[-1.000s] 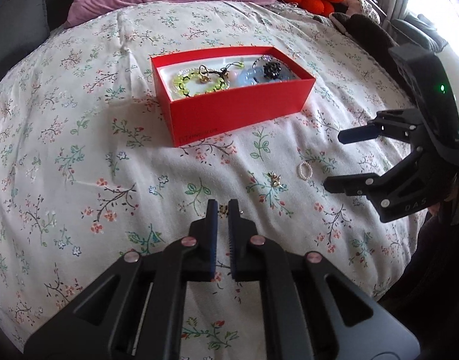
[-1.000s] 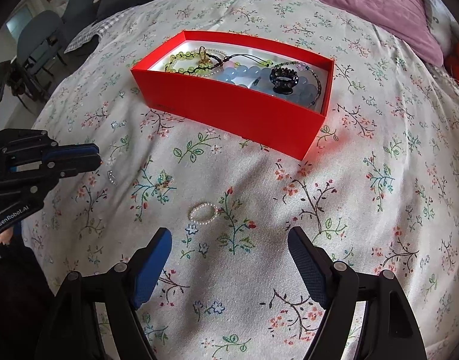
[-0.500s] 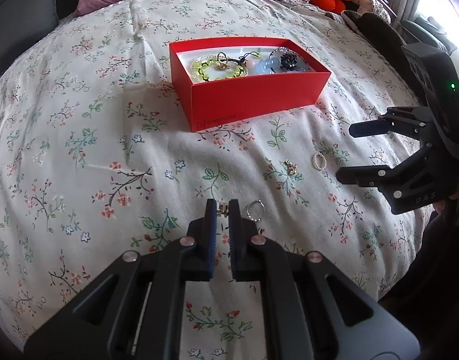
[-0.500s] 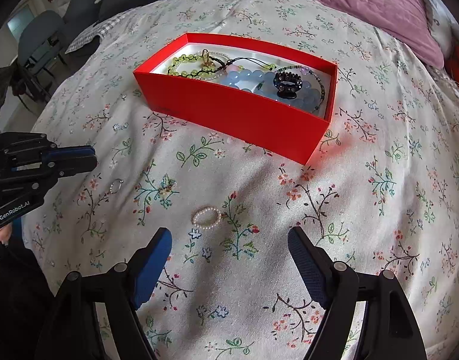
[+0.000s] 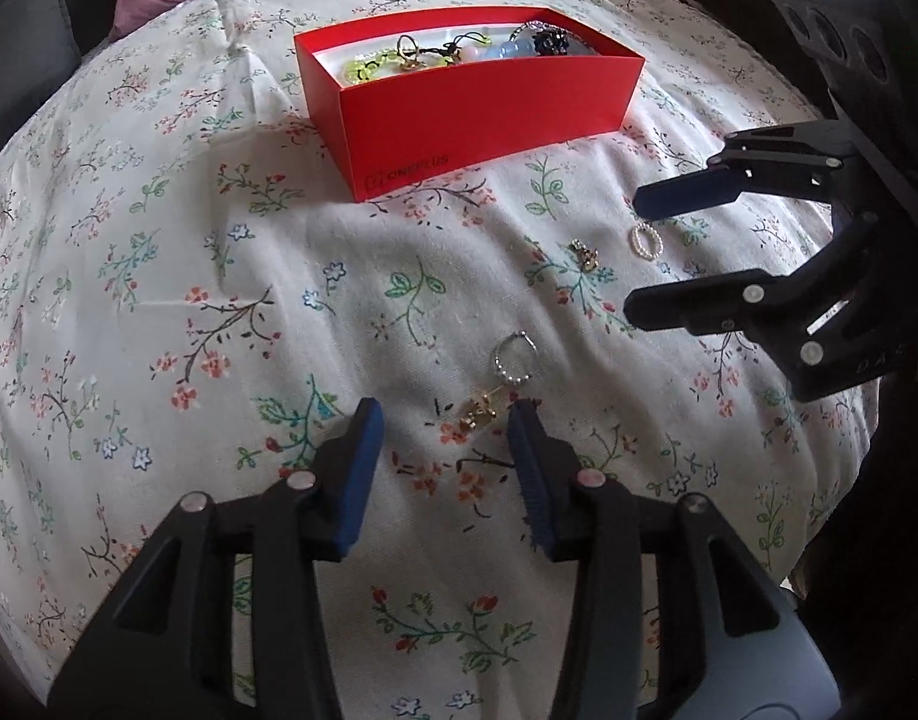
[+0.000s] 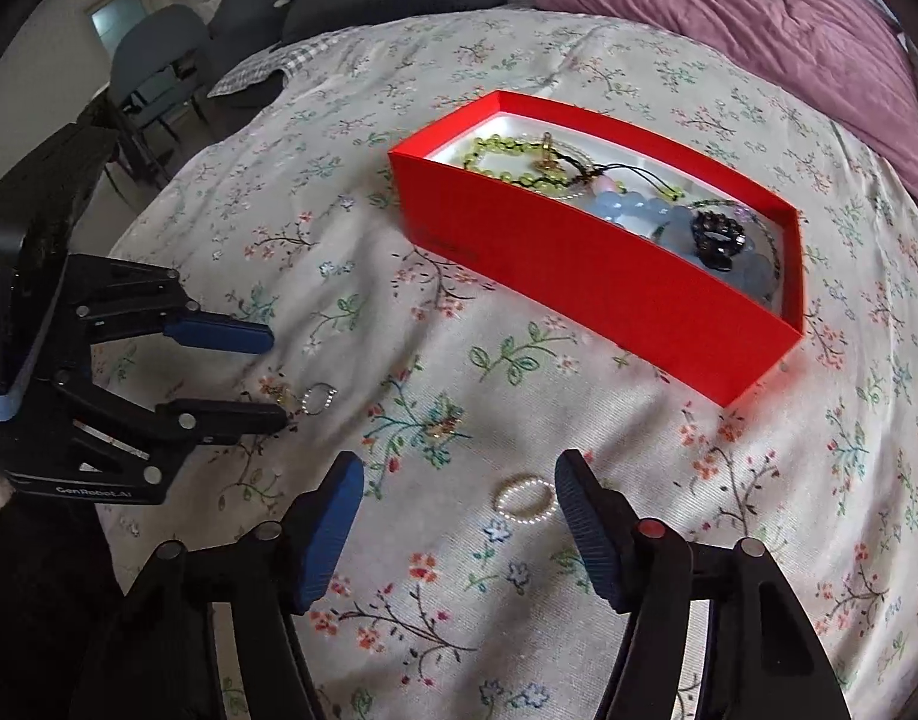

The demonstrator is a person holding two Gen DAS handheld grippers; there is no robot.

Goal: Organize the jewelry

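A red box [image 5: 489, 114] [image 6: 609, 294] holding bracelets and beads sits on the floral bedspread. My left gripper [image 5: 447, 426] [image 6: 276, 375] is open, low over a small gold charm [image 5: 480, 411] that lies between its fingertips, with a silver ring [image 5: 515, 358] [image 6: 320, 398] just beyond. My right gripper [image 6: 456, 480] [image 5: 645, 252] is open and empty, with a pearl ring [image 6: 524, 498] [image 5: 646, 240] lying by its right finger. Another gold charm [image 5: 586, 253] [image 6: 441, 427] lies between the two grippers.
A purple duvet [image 6: 759, 18] lies at the head of the bed. Grey chairs [image 6: 159, 60] stand beyond the bed's left edge. The bedspread [image 5: 159, 270] stretches left of the box.
My left gripper has opened and let the gold charm down onto the bedspread by the silver ring. My right gripper has moved forward, closer to the pearl ring.
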